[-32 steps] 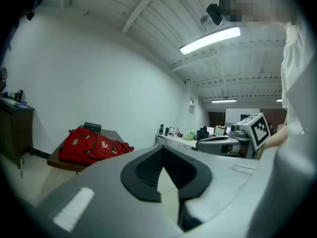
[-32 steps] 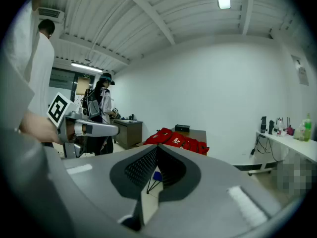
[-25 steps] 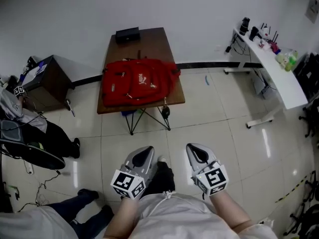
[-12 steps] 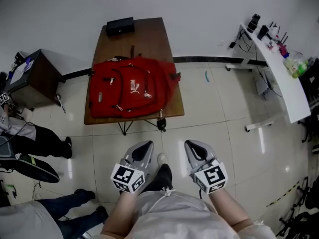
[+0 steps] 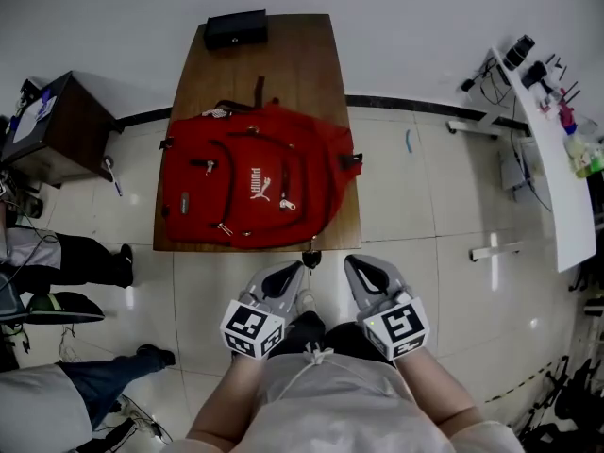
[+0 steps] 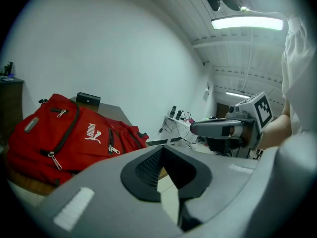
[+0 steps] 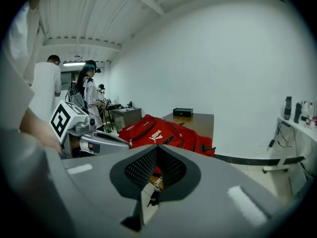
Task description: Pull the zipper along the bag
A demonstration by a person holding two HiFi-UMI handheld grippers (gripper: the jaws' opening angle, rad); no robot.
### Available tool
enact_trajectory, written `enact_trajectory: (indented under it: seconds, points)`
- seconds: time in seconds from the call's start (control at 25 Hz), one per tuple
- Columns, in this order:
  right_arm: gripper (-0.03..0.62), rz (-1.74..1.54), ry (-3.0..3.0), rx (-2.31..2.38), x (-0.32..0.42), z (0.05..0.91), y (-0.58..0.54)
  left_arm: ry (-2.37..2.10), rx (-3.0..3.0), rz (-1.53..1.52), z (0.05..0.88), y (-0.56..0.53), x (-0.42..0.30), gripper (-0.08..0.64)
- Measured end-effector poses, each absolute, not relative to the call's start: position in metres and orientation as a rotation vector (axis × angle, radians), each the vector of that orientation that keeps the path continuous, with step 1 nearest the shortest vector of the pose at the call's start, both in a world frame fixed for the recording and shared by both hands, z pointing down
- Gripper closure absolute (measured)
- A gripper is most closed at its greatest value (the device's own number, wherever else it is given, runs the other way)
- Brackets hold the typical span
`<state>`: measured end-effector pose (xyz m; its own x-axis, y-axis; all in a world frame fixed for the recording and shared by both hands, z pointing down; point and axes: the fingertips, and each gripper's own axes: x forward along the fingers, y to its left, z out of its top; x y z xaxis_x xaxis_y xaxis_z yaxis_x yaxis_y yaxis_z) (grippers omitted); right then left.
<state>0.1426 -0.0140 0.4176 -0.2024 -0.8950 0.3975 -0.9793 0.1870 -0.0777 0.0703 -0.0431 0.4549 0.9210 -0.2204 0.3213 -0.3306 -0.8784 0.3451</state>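
A: Left gripper (image 5: pixel 286 274) and right gripper (image 5: pixel 360 266) are both clenched on nothing, held at the waist. The red backpack (image 5: pixel 250 185) lies flat on the wooden table (image 5: pixel 297 55) ahead, untouched.
B: I'd pinch a zipper pull (image 5: pixel 288 205) by its tab and pin the fabric with the other gripper.
A: The pulls are tiny here. Can't tell which track is open.

wooden table (image 5: pixel 294 59) stood on tiled floor (image 5: pixel 425 215); black box (image 5: pixel 236 28) lay at its far end | dark cabinet (image 5: pixel 55 125) stood left of it | cluttered white desk (image 5: pixel 547 163) stood at right
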Motion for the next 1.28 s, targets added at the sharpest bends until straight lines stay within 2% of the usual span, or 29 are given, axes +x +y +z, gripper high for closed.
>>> enact_trajectory:
  seconds: [0.52,0.8,1.28]
  points:
    - [0.584,0.722,-2.225,1.482,0.162,0.497,-0.077,-0.593,2.487,0.542,0.521,-0.071,0.091,0.551]
    - [0.584,0.789,-2.211,1.252,0.160,0.547,-0.103,-0.618,2.337,0.676,0.577,-0.062,0.112,0.467]
    - [0.584,0.815,-2.204,1.043,0.163,0.587,-0.122,-0.714,2.184,0.849,0.613,-0.067,0.129,0.454]
